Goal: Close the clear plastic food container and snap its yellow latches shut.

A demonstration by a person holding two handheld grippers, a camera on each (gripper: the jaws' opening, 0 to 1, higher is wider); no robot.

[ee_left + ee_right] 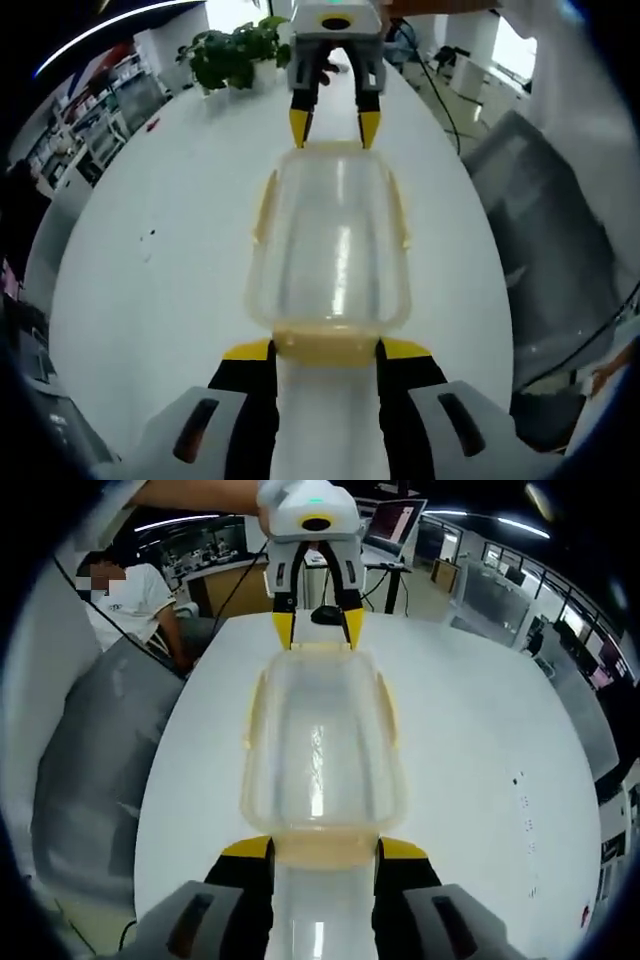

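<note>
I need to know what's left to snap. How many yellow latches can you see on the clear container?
4: on the clear plastic food container, one yellow latch at the left claw, one at the right claw, and one along each long side.

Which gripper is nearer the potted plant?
Right. The right gripper sits at the container's far end, beside the potted plant; the left gripper holds the opposite end.

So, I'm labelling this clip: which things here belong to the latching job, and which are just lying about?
Job:
- clear container
- yellow latches
- left gripper
- right gripper

Lying about:
- potted plant
- laptop
- grey cover
- white table
</note>
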